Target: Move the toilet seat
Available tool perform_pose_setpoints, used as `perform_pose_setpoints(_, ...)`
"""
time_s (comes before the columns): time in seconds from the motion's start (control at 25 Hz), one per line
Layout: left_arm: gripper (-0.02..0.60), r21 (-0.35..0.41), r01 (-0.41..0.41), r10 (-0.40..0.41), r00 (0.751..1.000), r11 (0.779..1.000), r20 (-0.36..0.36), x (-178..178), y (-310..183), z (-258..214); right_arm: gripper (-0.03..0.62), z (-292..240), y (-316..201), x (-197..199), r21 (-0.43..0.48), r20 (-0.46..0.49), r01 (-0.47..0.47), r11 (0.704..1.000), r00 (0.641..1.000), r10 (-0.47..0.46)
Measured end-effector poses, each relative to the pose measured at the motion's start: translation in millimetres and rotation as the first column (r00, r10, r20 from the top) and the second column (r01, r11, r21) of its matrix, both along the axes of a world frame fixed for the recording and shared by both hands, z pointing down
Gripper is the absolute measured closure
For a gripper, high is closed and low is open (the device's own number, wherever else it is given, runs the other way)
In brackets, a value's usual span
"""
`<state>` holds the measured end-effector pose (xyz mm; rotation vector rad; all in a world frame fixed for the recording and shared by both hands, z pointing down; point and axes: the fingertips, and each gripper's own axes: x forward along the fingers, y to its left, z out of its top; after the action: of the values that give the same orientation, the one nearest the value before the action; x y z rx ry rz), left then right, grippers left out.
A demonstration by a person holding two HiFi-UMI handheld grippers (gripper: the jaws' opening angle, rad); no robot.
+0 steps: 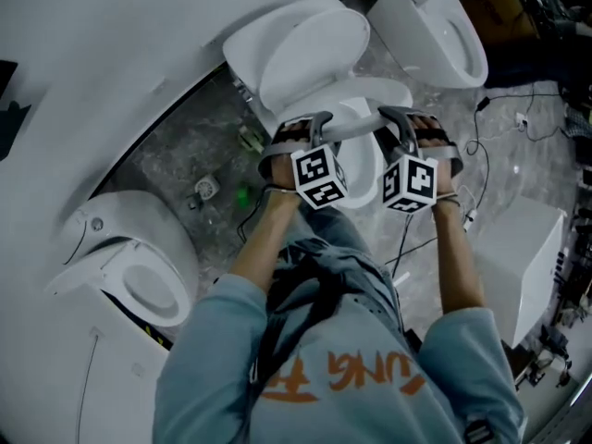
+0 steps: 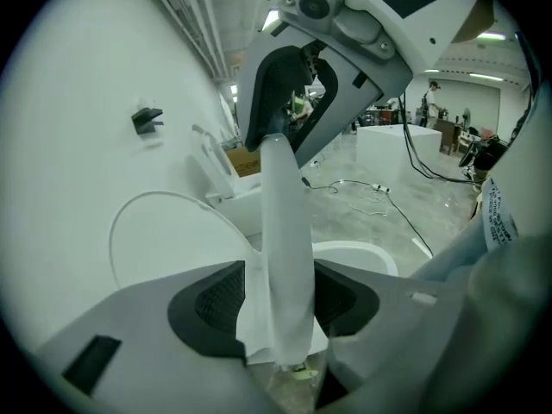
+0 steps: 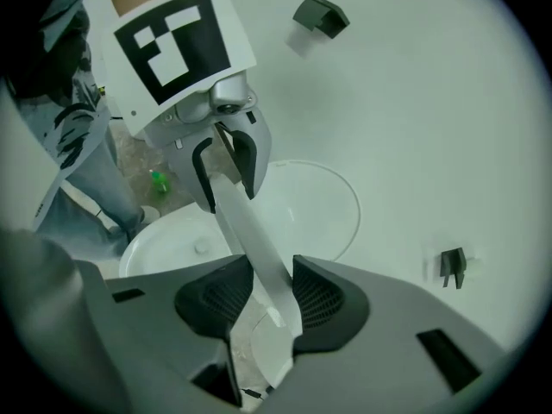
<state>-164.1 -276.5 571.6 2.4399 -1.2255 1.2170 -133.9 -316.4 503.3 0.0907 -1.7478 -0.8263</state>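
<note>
The white toilet seat (image 1: pixel 354 127) is a thin ring, lifted off the bowl (image 1: pixel 365 169) by its front edge. Its lid (image 1: pixel 305 54) stands up against the white wall. My left gripper (image 1: pixel 321 126) and right gripper (image 1: pixel 388 118) hold the seat side by side. In the left gripper view the seat (image 2: pixel 285 231) runs between the jaws of the left gripper (image 2: pixel 280 296), and the right gripper (image 2: pixel 289 110) clamps it further along. From the right gripper view, the seat (image 3: pixel 254 248) passes between the pads of the right gripper (image 3: pixel 263 296), with the left gripper (image 3: pixel 226 158) beyond.
A second toilet (image 1: pixel 139 276) stands at the lower left and a third (image 1: pixel 444 26) at the top right. A white box (image 1: pixel 518 257) sits at the right, with cables (image 1: pixel 476 151) on the floor. A small green bottle (image 1: pixel 242 195) lies left of the bowl.
</note>
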Motion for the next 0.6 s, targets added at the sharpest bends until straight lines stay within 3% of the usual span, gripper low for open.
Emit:
perform_pose_setpoints(0.28, 0.377, 0.071, 0.118, -0.122, 0.991, 0.99, 0.048, -49, -32, -10, 0.445, -7, -36, -51, 0.045, 0.024, 0.006, 0.999, 1.0, -0.007)
perform_pose_setpoints(0.4, 0.379, 0.133, 0.15, -0.166, 0.978, 0.98, 0.124, -72, -42, -5, 0.442, -7, -52, -71, 0.048, 0.037, 0.025, 0.999, 0.999, -0.027)
perform_pose_setpoints(0.48, 0.389, 0.127, 0.182, -0.202, 0.965, 0.975, 0.165, -89, -38, 8, 0.442, -4, -59, -86, 0.035, 0.038, 0.043, 0.998, 0.998, -0.045)
perform_pose_setpoints(0.6, 0.419, 0.12, 0.256, -0.274, 0.946, 0.959, 0.171, -112, -36, 18, 0.442, 0, -71, -107, 0.021, 0.031, 0.072, 0.997, 0.997, -0.073)
